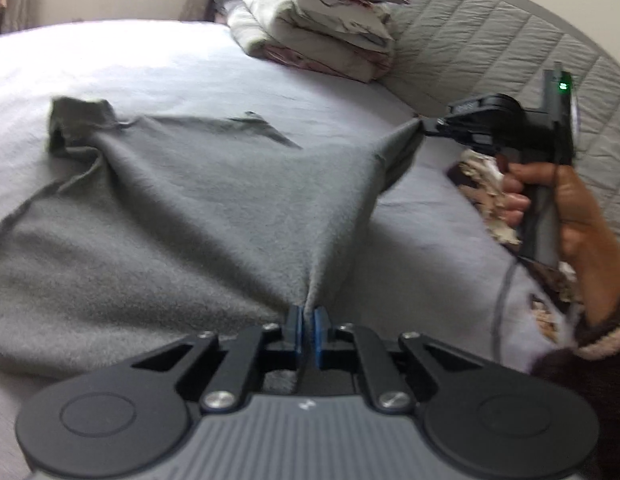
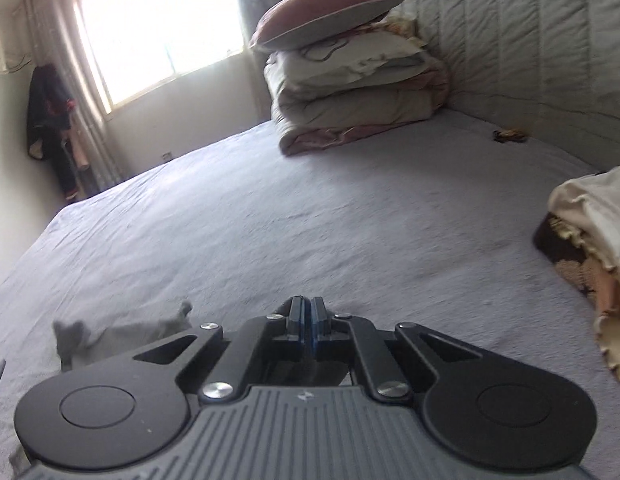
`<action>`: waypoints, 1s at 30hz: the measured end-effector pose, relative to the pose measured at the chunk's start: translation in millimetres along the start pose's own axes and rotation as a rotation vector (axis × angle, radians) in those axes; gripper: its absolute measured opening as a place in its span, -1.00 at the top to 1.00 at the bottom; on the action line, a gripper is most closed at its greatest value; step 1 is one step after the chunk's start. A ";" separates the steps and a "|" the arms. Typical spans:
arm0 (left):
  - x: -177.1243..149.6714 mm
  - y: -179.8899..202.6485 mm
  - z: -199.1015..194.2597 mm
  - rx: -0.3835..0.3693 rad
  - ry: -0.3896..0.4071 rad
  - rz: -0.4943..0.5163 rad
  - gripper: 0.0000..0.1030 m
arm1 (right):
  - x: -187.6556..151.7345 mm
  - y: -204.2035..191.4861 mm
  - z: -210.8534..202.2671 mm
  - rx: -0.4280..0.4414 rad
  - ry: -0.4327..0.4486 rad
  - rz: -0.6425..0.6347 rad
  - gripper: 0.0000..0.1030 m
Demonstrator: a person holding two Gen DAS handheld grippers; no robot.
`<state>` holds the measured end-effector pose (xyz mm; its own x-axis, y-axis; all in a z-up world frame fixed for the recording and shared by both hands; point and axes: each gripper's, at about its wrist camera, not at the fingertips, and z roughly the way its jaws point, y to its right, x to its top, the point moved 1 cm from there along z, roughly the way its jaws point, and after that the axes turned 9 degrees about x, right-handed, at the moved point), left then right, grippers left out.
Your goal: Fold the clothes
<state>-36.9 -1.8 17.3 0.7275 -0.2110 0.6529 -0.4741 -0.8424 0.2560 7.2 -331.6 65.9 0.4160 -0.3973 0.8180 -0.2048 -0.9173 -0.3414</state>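
Observation:
A grey sweater [image 1: 170, 208] lies spread on the pale bed sheet [image 1: 182, 64]. My left gripper [image 1: 308, 316] is shut on a bunched edge of it at the near side. My right gripper [image 1: 423, 123] is shut on another corner of the sweater at the right and pulls it taut and slightly raised. In the right wrist view the right gripper [image 2: 308, 312] is shut, and only a bit of the grey sweater [image 2: 122, 334] shows at the left behind its body; the held cloth is hidden there.
A stack of folded quilts with a pink pillow [image 1: 321, 20] sits at the far side, against the quilted headboard [image 1: 489, 40]. Folded cream and patterned clothes [image 2: 589, 248] lie on the right of the bed. A window [image 2: 158, 28] and hanging clothes [image 2: 50, 120] are beyond the bed.

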 end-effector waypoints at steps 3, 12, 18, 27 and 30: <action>-5.8 12.5 -5.2 -0.063 -0.029 0.010 0.89 | 1.2 3.3 -7.3 -0.062 -0.002 -0.041 0.92; -29.3 25.4 12.6 -0.080 -0.200 0.053 0.89 | -11.8 12.7 0.2 -0.076 -0.109 -0.026 0.92; -31.4 15.0 22.6 -0.070 -0.271 0.032 0.87 | -17.1 3.2 8.8 -0.057 -0.163 -0.051 0.85; -5.3 -13.0 6.2 -0.044 -0.126 -0.056 0.26 | -19.1 11.2 16.1 -0.021 -0.224 -0.003 0.23; 2.7 -26.1 8.7 -0.013 -0.102 -0.107 0.23 | -30.8 15.4 32.0 0.011 -0.314 0.052 0.23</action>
<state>-18.3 15.4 6.1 0.8206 -0.1697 0.5457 -0.3968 -0.8564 0.3304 19.6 -334.3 20.6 0.6587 -0.4303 0.6172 -0.2237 -0.8952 -0.3854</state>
